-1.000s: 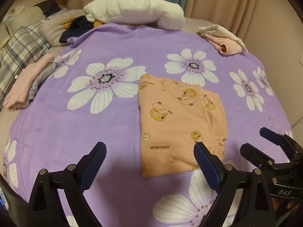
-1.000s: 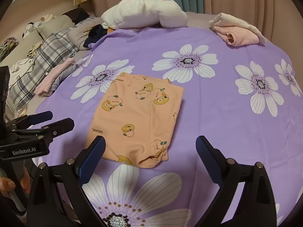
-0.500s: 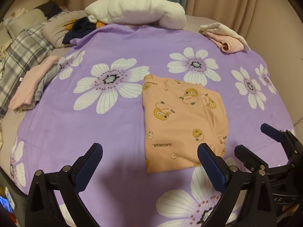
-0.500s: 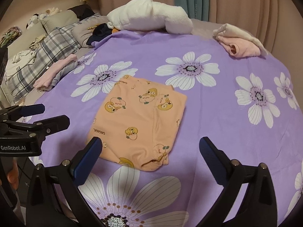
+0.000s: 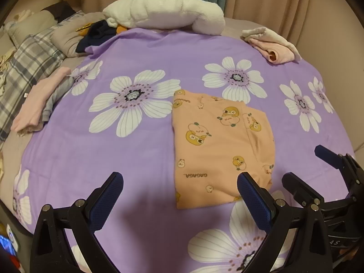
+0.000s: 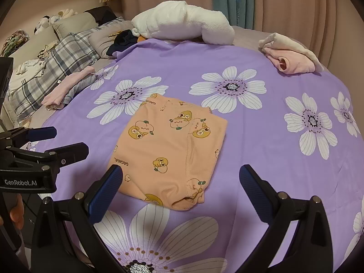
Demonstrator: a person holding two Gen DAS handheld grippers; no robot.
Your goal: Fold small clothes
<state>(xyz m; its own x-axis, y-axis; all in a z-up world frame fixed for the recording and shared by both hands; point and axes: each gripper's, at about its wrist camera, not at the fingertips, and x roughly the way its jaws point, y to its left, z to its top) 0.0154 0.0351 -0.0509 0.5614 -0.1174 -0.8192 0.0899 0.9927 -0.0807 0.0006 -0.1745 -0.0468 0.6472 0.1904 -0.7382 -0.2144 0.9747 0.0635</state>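
A folded orange garment with yellow duck prints (image 5: 218, 145) lies flat on the purple flowered sheet (image 5: 159, 56); it also shows in the right wrist view (image 6: 170, 150). My left gripper (image 5: 179, 195) is open and empty, held above the sheet just before the garment's near edge. My right gripper (image 6: 182, 188) is open and empty, over the garment's near end. Each gripper shows in the other's view, the right one (image 5: 318, 177) at the right edge and the left one (image 6: 59, 141) at the left edge.
A white rolled blanket (image 5: 163, 11) lies at the far edge. A pink and cream clothes pile (image 5: 273, 43) sits far right. Pink and grey folded clothes (image 5: 38, 104) and plaid bedding (image 5: 27, 61) lie left. Curtains hang behind.
Both grippers have drawn back and up a little from the garment, staying open. The garment has not moved.
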